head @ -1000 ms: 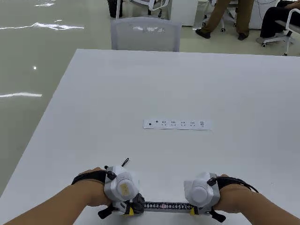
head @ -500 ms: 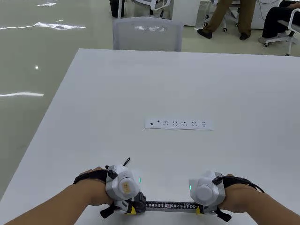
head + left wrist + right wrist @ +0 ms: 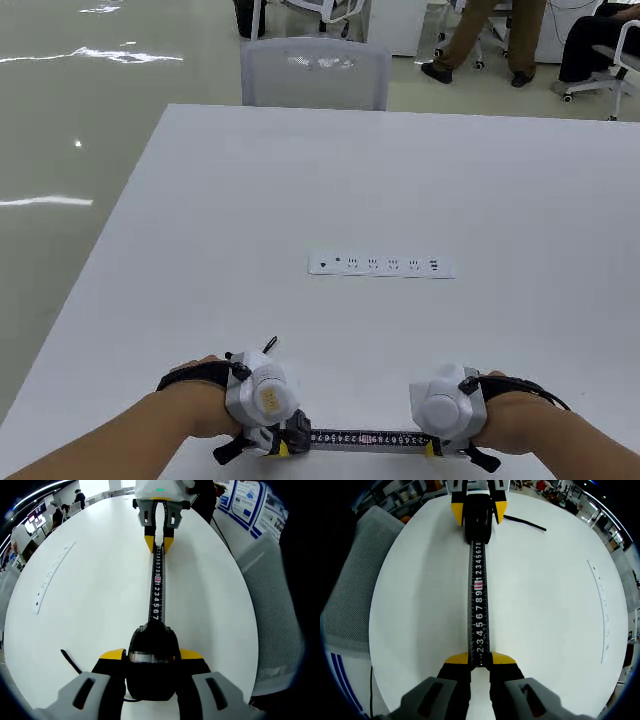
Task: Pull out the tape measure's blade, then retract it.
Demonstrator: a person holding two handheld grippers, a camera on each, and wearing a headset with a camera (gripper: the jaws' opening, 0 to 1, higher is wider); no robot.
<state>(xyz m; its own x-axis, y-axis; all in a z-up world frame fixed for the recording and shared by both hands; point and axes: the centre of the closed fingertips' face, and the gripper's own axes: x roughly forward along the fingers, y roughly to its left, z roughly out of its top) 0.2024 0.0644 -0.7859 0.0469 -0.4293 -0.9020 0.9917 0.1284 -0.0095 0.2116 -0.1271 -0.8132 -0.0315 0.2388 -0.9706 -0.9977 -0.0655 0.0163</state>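
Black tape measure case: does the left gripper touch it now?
Touching. In the left gripper view the left gripper clamps the black tape measure case, its yellow-padded jaws pressed on both sides.

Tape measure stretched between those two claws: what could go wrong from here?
1. The right gripper pinches just the tip of the black numbered blade. If it slips, the blade would likely whip back into the black tape measure case.
2. The left gripper clamps that rounded case by its sides, so a harder pull might twist it loose.
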